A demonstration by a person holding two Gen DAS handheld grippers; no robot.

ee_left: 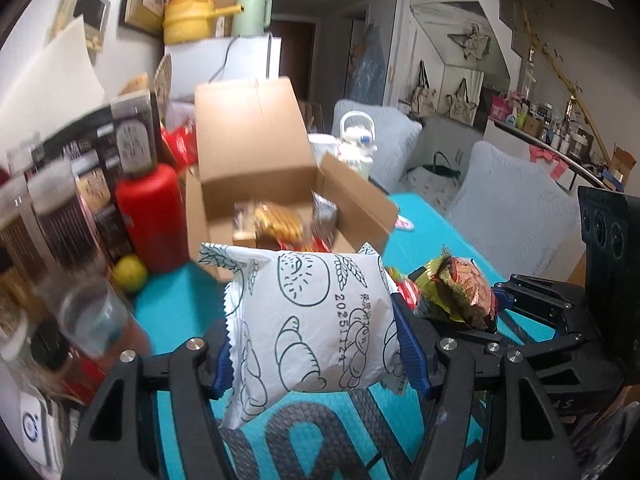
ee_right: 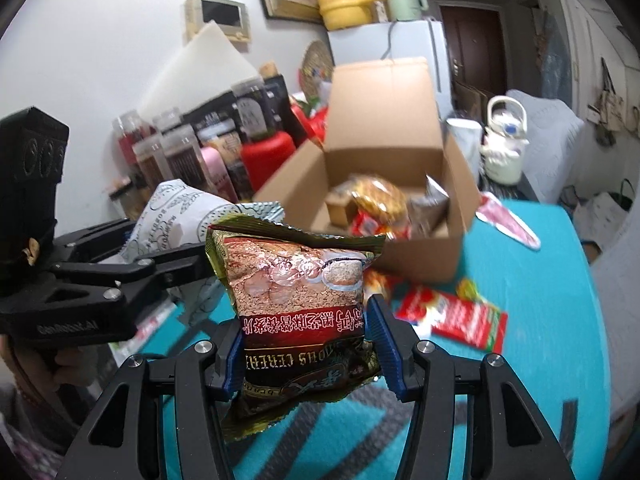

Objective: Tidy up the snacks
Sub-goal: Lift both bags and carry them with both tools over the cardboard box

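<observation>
My left gripper (ee_left: 316,344) is shut on a white bread packet (ee_left: 308,320) printed with croissant drawings, held above the teal table. My right gripper (ee_right: 308,348) is shut on a green and brown cereal packet (ee_right: 296,292); it also shows in the left wrist view (ee_left: 456,292). An open cardboard box (ee_left: 256,152) stands ahead with several snack packets inside (ee_left: 280,220). In the right wrist view the box (ee_right: 384,128) sits ahead, and the left gripper with its white packet (ee_right: 180,216) is at the left.
A red bottle (ee_left: 154,216), a lime (ee_left: 130,274), jars and a glass (ee_left: 92,316) crowd the left. Loose red packets (ee_right: 460,316) and a pink one (ee_right: 508,224) lie on the teal table (ee_right: 540,360). A white kettle (ee_right: 504,144) stands behind the box.
</observation>
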